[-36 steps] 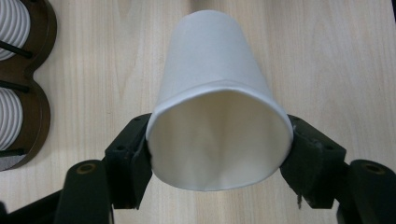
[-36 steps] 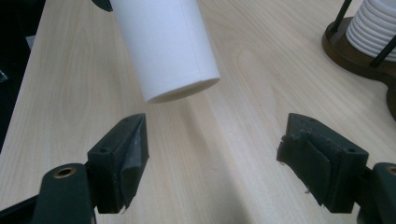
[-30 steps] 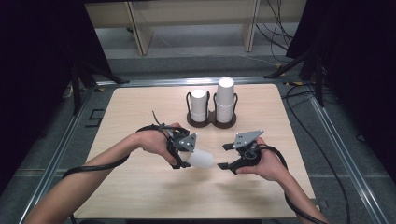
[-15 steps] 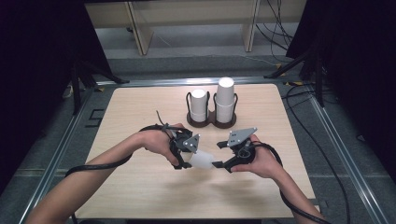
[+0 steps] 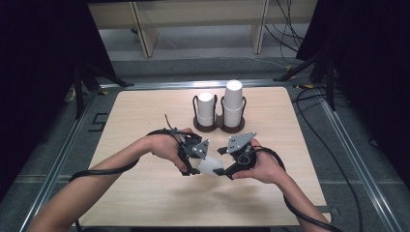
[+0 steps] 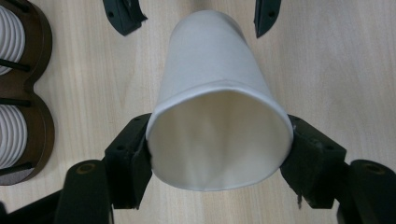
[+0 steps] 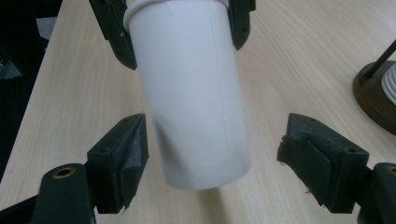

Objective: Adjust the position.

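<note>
A white paper cup lies on its side in the air just above the wooden table, between both hands. My left gripper is shut on the cup at its rim, with the open mouth facing that camera. My right gripper is open, one jaw on each side of the cup near its closed base. A gap shows on the right side, and the left pad is close to the wall. In the high view the left gripper and right gripper face each other.
A dark two-slot cup holder stands at the back centre of the table, with a short stack of white cups and a taller stack. The holder lies left of the cup in the left gripper view. Cables trail from both grippers.
The right gripper has moved left toward the left one, and its open jaws now sit around the cup's base. The left gripper has kept its hold on the cup and barely moved.
</note>
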A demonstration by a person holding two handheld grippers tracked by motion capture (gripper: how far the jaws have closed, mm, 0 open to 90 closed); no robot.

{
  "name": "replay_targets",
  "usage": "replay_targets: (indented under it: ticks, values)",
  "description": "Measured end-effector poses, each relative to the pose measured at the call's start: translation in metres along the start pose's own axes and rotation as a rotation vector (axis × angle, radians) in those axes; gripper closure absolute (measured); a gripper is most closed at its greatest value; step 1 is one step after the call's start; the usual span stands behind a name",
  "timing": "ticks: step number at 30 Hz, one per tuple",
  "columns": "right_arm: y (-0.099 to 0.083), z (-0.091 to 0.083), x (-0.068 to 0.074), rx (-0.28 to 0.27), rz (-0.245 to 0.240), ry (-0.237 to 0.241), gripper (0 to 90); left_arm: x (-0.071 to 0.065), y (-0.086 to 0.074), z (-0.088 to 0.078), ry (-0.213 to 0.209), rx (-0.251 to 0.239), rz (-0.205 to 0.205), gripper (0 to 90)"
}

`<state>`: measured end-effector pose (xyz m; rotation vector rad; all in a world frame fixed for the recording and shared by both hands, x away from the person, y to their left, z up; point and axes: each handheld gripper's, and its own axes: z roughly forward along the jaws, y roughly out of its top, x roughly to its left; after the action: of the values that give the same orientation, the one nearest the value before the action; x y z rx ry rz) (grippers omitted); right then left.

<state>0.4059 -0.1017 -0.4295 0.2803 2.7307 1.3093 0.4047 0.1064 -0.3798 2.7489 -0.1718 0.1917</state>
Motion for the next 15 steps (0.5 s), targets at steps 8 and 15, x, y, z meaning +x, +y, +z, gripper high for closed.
replay_targets:
  ticks: [8,15]
  values:
    - [0.002,0.011,0.002,0.029,-0.021,0.019,22.6,-0.001,0.002,-0.002,0.003,-0.005,0.006,31.3]
    - [0.002,0.021,0.005,0.055,-0.026,0.041,22.7,-0.002,0.002,-0.002,0.004,-0.005,0.015,31.3]
